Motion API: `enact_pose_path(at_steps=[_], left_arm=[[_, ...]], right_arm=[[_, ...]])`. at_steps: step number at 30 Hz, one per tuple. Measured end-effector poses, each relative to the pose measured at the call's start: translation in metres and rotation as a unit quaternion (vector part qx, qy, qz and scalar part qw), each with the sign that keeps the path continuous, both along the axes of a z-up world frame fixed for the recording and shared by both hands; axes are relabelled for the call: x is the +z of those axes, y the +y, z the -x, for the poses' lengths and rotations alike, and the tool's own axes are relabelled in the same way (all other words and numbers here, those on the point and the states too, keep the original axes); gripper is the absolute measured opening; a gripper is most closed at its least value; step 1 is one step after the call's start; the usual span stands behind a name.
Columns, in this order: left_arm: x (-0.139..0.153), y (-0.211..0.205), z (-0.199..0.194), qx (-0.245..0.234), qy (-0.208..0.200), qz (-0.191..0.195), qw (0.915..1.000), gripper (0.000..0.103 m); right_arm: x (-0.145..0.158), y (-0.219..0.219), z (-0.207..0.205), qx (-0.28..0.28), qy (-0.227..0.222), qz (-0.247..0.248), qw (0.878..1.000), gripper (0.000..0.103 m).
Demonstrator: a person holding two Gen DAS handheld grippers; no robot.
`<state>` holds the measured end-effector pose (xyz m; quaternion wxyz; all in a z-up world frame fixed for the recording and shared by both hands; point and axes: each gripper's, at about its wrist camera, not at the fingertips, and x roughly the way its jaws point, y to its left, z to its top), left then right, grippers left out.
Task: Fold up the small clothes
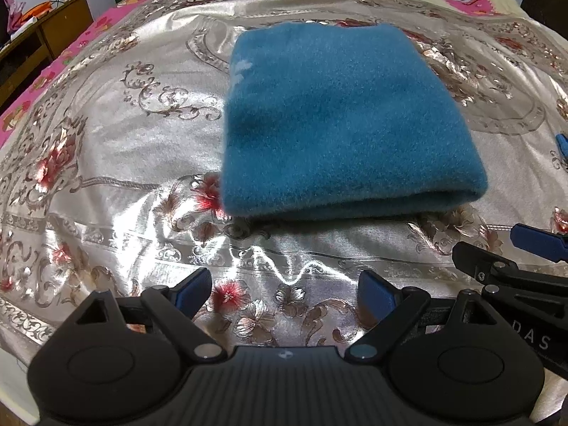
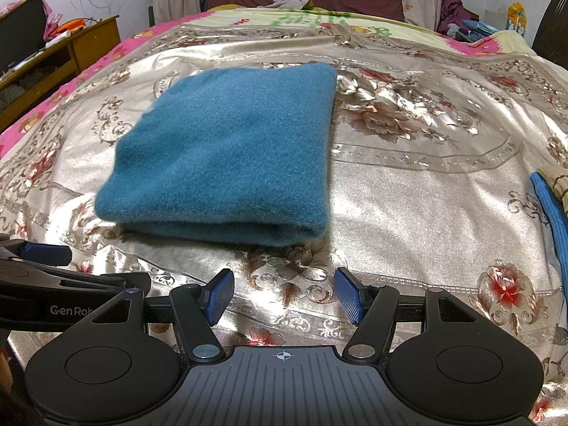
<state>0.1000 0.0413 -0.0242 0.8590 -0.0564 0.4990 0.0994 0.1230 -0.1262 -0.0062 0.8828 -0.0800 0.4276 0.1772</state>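
A teal fleece garment (image 1: 340, 120) lies folded in a flat rectangle on the shiny floral bedspread (image 1: 124, 177), with its folded edge toward me. It also shows in the right wrist view (image 2: 230, 152). My left gripper (image 1: 284, 293) is open and empty, hovering over the bedspread just in front of the garment. My right gripper (image 2: 284, 296) is open and empty too, in front of the garment's near right corner. Each gripper's arm shows at the edge of the other's view.
A blue ribbed cloth (image 2: 552, 213) and a straw brush (image 2: 557, 184) lie at the bed's right edge. A wooden desk (image 2: 67, 53) stands to the left of the bed. Clothes are piled (image 2: 458, 17) at the far right corner.
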Motion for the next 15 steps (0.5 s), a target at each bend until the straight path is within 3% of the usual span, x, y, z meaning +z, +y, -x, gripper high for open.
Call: enact_pose_path(at_steps=[15], left_arm=[[0.0022,-0.0022,0.0012,0.002,-0.010,-0.015,0.9998,0.093]], right_arm=[[0.0017,0.0006,0.0011,-0.001,-0.001,0.000,1.000,0.065]])
